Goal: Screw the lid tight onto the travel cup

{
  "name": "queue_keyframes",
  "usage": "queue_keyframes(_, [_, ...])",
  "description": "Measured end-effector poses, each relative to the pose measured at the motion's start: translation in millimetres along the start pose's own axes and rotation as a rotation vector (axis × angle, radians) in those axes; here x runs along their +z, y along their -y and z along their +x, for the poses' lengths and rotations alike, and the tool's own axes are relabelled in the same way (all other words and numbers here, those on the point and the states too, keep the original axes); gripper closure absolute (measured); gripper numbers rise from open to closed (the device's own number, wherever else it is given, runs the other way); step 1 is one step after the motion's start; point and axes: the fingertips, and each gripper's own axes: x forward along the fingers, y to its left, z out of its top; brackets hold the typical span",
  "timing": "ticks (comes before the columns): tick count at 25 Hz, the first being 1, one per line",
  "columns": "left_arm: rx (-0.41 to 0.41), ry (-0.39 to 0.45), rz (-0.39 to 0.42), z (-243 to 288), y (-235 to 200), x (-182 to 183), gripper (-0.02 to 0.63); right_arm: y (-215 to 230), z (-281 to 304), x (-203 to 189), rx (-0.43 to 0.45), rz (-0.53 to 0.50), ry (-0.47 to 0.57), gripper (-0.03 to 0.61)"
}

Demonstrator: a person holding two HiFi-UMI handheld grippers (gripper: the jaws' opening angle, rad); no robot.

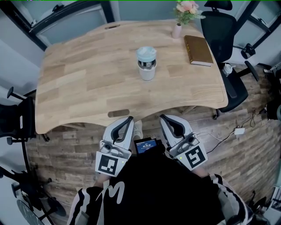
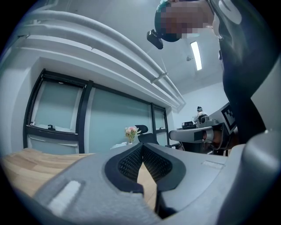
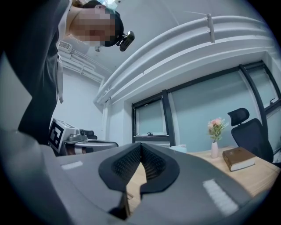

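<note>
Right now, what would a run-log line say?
stage: not started | white travel cup with pale blue lid: upright mid-table, untouched | left gripper: shut, empty | right gripper: shut, empty

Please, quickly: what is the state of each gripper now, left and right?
Left gripper: closed, holding nothing.
Right gripper: closed, holding nothing.

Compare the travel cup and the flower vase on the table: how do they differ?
The travel cup is wide and stout; the vase is slim and narrow. The travel cup stands near the middle of the table; the vase stands at its far edge, near the book. The travel cup carries a pale teal lid on top; the vase is open and holds pink flowers. Both stand upright on the wood.
</note>
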Motion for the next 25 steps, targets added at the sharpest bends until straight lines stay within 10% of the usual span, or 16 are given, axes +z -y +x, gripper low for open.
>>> queue_keyframes(25, [-0.063,0.023,-0.005,112.5,-89.8,7.8,0.614,93.0,93.7,12.0,-0.085,-0.032,0.010,0.580])
